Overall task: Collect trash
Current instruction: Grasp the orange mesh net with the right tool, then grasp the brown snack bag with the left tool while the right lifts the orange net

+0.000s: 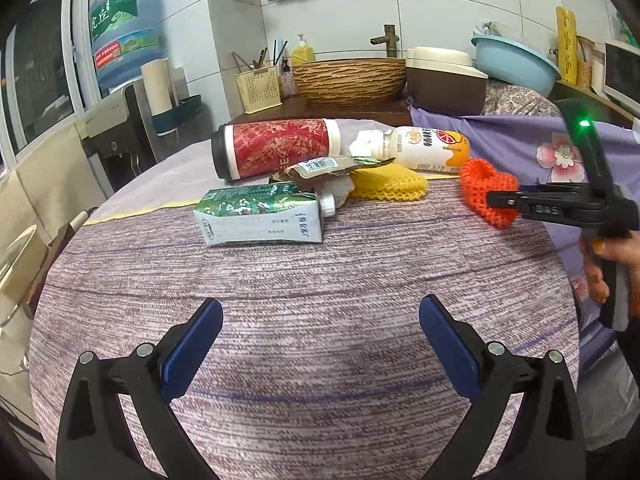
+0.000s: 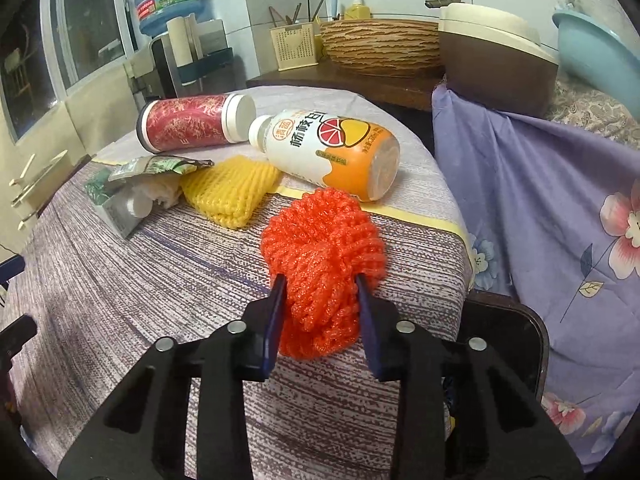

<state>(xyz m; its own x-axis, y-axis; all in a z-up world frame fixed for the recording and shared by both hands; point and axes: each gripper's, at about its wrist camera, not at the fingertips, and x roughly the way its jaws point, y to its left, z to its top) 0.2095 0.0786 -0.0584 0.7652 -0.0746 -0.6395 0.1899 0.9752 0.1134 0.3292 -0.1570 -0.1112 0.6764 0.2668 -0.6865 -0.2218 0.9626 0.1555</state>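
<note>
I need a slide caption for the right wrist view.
Right claw closed on orange foam net on the table.

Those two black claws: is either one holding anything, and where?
The right gripper pinches the orange foam net at its near end, one pad on each side. The left gripper stands open over the tablecloth, holding nothing.

You've got a bright orange foam net [image 2: 320,264], a yellow foam net [image 2: 232,188], a red-patterned can [image 2: 188,122], a white-and-orange bottle [image 2: 332,152] and a green carton [image 1: 260,216], all on a purple-grey streaky tablecloth [image 1: 304,320]; lilac floral sheet [image 2: 540,200] right of frame.
</note>
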